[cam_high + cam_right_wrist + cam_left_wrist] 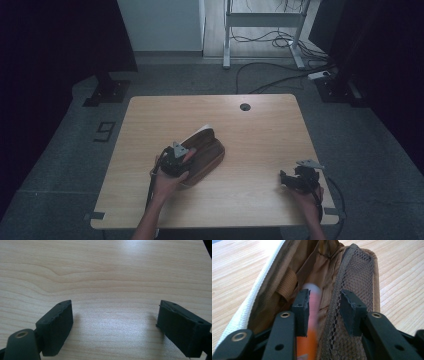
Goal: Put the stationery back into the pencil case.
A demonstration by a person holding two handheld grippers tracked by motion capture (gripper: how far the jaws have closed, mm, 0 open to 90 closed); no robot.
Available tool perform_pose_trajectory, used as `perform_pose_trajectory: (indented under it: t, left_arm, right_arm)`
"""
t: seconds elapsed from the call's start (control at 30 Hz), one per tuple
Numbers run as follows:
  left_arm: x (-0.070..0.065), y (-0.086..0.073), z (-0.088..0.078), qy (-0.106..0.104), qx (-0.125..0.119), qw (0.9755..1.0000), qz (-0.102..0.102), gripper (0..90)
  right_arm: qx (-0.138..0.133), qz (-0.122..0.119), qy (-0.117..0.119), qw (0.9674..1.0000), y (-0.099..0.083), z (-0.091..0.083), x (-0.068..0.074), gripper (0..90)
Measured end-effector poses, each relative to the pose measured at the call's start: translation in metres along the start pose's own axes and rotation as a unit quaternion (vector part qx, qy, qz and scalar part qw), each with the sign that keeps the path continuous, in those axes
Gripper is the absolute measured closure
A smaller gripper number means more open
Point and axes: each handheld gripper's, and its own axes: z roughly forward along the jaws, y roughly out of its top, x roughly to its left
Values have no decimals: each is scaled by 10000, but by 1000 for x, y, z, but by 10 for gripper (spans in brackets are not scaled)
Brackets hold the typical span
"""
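Observation:
A brown pouch (206, 151) with a white zipper edge (254, 298) lies open in the middle of the wooden table (260, 125). Inside it I see a tan lining, a mesh pocket (359, 277) and an elastic loop (288, 283). My left gripper (186, 155) points into the pouch's mouth, jaws apart (324, 298). A blurred orange and pink pen (312, 306) lies between them, against the left jaw and clear of the right one. My right gripper (285, 179) is low over bare wood near the table's right front, open wide (115, 322) with nothing between its fingers.
A round cable hole (245, 107) sits near the table's far edge. Beyond the table are a grey floor, a white desk frame (262, 30) with cables, and dark stands at both sides.

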Motion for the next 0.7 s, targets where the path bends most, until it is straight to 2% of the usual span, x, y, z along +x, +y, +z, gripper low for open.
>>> perform_pose_trajectory:
  t: [0.33,0.47,0.7]
  left_arm:
    - [-4,-4,-14,-54,-259,9996,-10,551]
    - [-5,-5,-21,-165,-357,9992,-46,528]
    - [-6,-11,-34,-399,-533,9975,-242,477]
  right_arm:
    - [1,3,1,10000,0,0,0,129]
    - [1,-1,-1,10000,0,0,0,129]
    - [2,3,1,10000,0,0,0,129]
